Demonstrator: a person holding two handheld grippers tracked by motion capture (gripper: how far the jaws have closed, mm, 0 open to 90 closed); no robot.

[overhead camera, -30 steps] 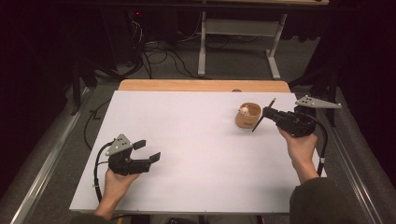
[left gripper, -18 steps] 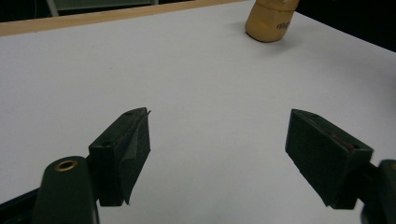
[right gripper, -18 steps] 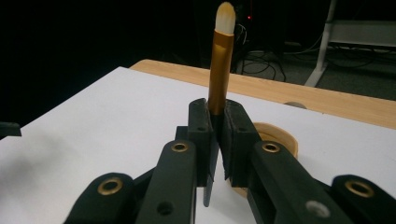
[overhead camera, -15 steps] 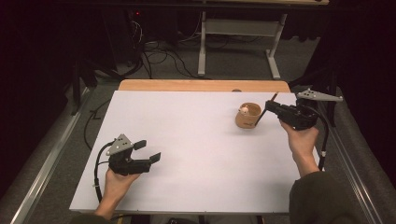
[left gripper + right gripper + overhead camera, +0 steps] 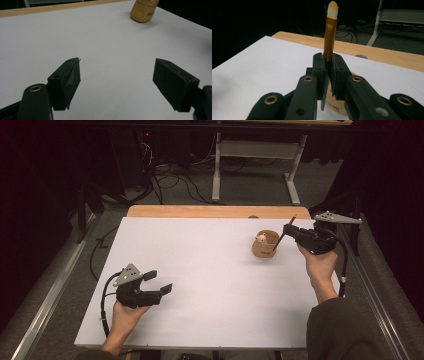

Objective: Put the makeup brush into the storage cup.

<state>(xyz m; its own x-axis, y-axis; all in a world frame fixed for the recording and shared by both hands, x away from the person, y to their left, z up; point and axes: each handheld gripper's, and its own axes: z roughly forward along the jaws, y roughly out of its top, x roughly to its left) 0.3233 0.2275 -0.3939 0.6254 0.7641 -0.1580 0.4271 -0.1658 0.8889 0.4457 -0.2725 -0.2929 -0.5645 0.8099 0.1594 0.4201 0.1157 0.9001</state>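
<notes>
Left gripper view: cup (image 5: pixel 144 11) print unreadable.

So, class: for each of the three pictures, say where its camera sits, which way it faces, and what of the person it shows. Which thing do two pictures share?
High view: above the person's side, looking forward and down on the white table; both forearms, left gripper and right gripper.
Left gripper view: rides that gripper, looking along open jaws across the table.
Right gripper view: rides that gripper, jaws shut on a thin gold-handled brush.
Shared: the small tan wooden cup.
</notes>
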